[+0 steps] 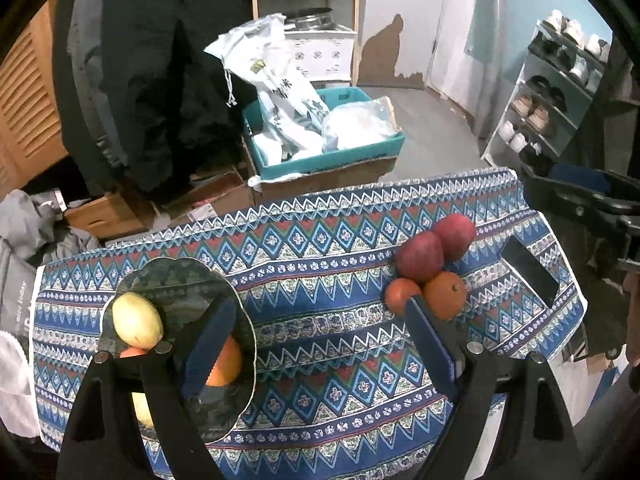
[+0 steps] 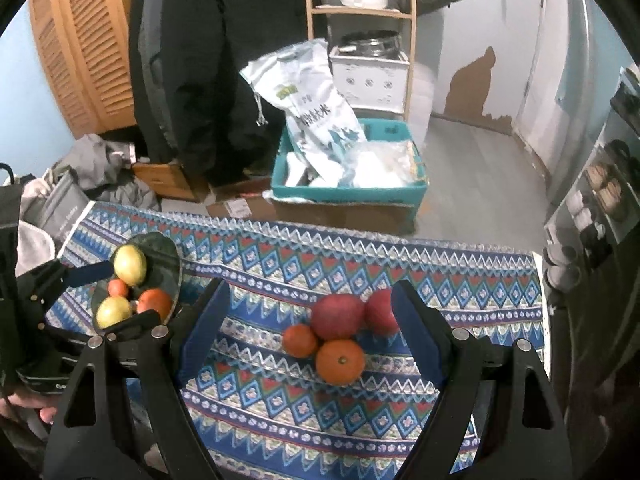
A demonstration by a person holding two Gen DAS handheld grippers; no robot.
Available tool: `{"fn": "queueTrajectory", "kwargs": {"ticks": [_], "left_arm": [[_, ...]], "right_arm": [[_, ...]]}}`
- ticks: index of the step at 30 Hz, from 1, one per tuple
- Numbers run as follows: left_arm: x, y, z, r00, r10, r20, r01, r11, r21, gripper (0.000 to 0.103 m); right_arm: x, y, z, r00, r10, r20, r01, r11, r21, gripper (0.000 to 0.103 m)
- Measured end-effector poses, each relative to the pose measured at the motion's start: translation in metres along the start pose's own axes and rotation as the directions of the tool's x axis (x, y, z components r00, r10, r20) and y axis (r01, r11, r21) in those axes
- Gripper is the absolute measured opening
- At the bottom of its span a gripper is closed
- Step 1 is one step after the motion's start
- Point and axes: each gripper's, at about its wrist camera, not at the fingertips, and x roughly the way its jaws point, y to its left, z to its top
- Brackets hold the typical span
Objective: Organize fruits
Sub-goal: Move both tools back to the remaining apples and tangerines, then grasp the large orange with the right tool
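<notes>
The loose fruit left to sort is a tight cluster of four on the patterned blue, red and white cloth [image 2: 360, 420] covering the desk: two round dark-red apples [image 2: 338, 316] side by side at the back, touching, with a small orange tangerine [image 2: 300, 340] and a larger orange one [image 2: 340, 362] pressed against them in front. The larger tangerine lies with its stem dimple turned up toward my camera; being near-round, none of these has a real long axis. By my reckoning about half the job is done: the dark scalloped plate [image 2: 168, 256] at the far left of the desk already holds two yellow-green oval fruits [image 2: 130, 265] and two orange ones [image 2: 155, 302]. The upper oval one lies with its long axis slanting across the plate. My right fingers [image 2: 308, 326] stand wide apart, empty, straddling the cluster from above. My left fingers [image 1: 316, 344] are likewise spread and grasp nothing, hovering near the plate.
</notes>
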Motion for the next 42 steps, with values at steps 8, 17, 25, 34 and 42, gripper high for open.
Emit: {"fn": "queueTrajectory", "kwargs": {"ticks": [8,17,25,34,42], "left_arm": [[0.035,-0.006,-0.006,0.998,0.007,-0.061,-0.005,0.999,0.033,0.088],[0.075,-0.015,-0.018,0.99,0.014,-0.139,-0.004,0.997,0.076,0.088],[0.1,-0.017,-0.025,0.983,-0.001,-0.182,0.015,0.997,0.078,0.088],[0.12,-0.018,-0.032,0.976,0.003,-0.216,0.016,0.996,0.084,0.088],[0.127,-0.02,-0.03,0.975,-0.003,-0.222,0.021,0.996,0.081,0.088]], "right_arm": [[0.043,-0.019,-0.019,0.993,-0.006,-0.119,0.009,1.0,0.028,0.083],[0.098,-0.041,-0.052,0.964,0.009,-0.267,0.008,0.998,0.061,0.083],[0.141,-0.045,-0.077,0.926,0.026,-0.378,-0.002,0.998,0.062,0.083],[0.168,-0.041,-0.089,0.904,0.032,-0.426,-0.01,0.999,0.052,0.083],[0.188,-0.037,-0.097,0.897,0.02,-0.442,-0.013,1.0,0.018,0.082]]}}
